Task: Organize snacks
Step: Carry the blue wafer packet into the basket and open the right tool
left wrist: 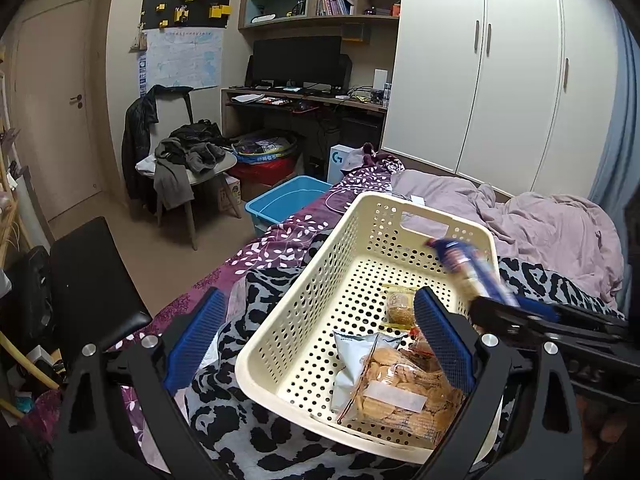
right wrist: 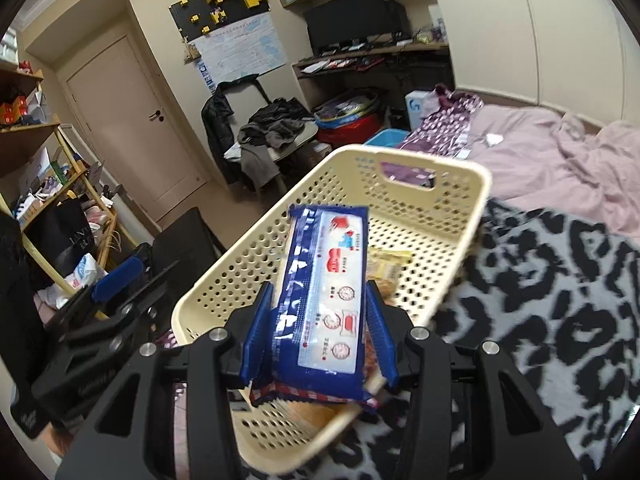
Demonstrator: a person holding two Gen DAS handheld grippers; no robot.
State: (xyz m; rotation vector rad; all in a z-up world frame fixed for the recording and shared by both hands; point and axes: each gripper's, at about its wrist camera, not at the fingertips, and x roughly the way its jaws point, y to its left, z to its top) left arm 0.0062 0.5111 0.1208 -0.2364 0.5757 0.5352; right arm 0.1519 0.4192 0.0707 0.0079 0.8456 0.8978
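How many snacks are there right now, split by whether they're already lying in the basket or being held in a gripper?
Lying in the cream basket: 3 (cracker bag, white pouch, small yellow-edged packet)
Held in the right gripper: 1 (blue packet)
Held in the left gripper: 0
Total: 4

The basket (left wrist: 362, 236) looks like smooth cream plastic, its walls and floor pierced with round holes. Inside it, a clear glossy film bag (left wrist: 404, 396) shows rough golden crackers. The blue-and-white snack packet (right wrist: 324, 300) is shiny, crinkled foil-like wrap. Each hand-held gripper has matt black plastic arms, ribbed blue pads (right wrist: 256, 336) and bright metal screws. Under the basket lies soft spotted cloth (right wrist: 560, 300).
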